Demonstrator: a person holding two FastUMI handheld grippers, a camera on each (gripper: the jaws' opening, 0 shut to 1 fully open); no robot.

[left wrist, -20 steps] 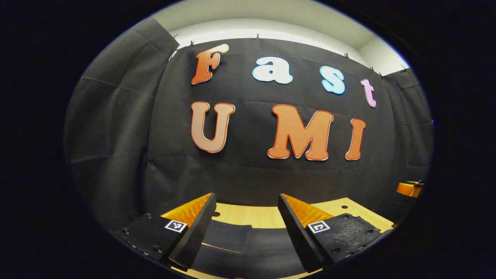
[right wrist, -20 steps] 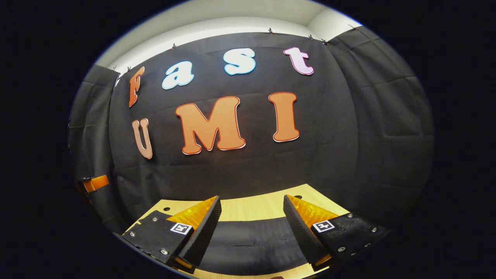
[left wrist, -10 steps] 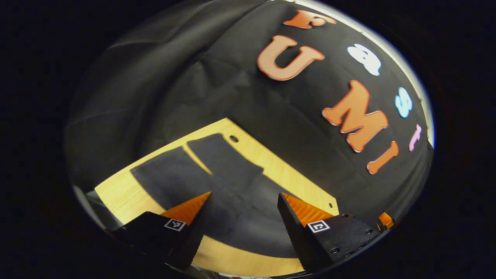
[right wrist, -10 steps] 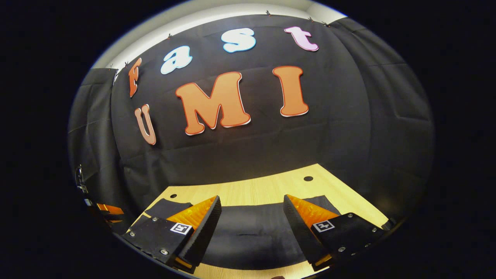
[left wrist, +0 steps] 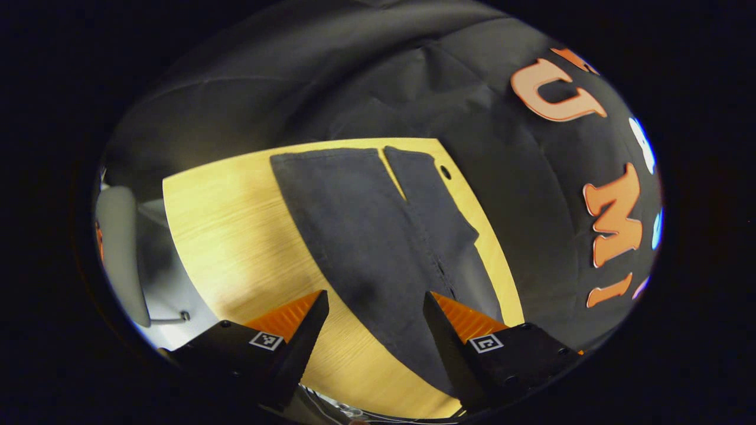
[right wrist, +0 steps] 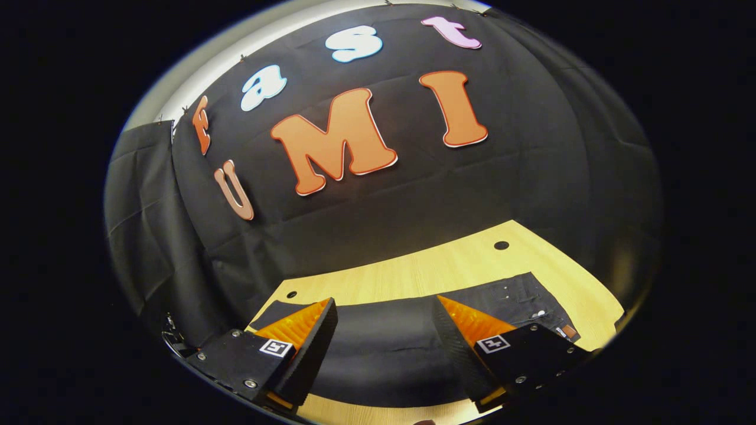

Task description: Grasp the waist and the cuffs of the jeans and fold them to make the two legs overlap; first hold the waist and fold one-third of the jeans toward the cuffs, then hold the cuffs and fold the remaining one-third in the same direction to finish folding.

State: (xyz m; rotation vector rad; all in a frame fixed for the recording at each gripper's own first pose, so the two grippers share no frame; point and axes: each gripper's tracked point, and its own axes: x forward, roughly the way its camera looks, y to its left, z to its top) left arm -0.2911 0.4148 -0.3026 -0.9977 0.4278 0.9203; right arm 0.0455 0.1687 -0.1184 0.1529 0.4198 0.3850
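The jeans (left wrist: 378,236) lie flat and spread on the wooden table (left wrist: 236,236), dark cloth with the two legs side by side and a thin strip of tabletop showing between them near the cuffs (left wrist: 378,154). In the left gripper view the left gripper (left wrist: 373,330) hovers above the table with its fingers spread wide and nothing between them; to its left is bare wood and a pale chair-like shape beyond the table edge, straight ahead of it the nearer leg runs away toward the cuffs, and ahead to its right the farther leg lies close to the table's far edge, beside a small hole in the wood. In the right gripper view the right gripper (right wrist: 383,336) is likewise held apart and empty, poised over the upper part of the jeans; the dark cloth passes under and between its fingers, and ahead to its right the waist (right wrist: 531,301) shows with small rivets and a patch, the table's far edge and another hole beyond. As a judgement, no fold has been made yet and neither waist nor cuffs are gripped. Denim of this kind should be limp yet fairly heavy and not slippery; it will sag and drag if lifted from one point. The sensible hold looks like the thick waistband edge for the right gripper and a hemmed cuff for the left, both taken on the same side so that one leg can be carried over the other.
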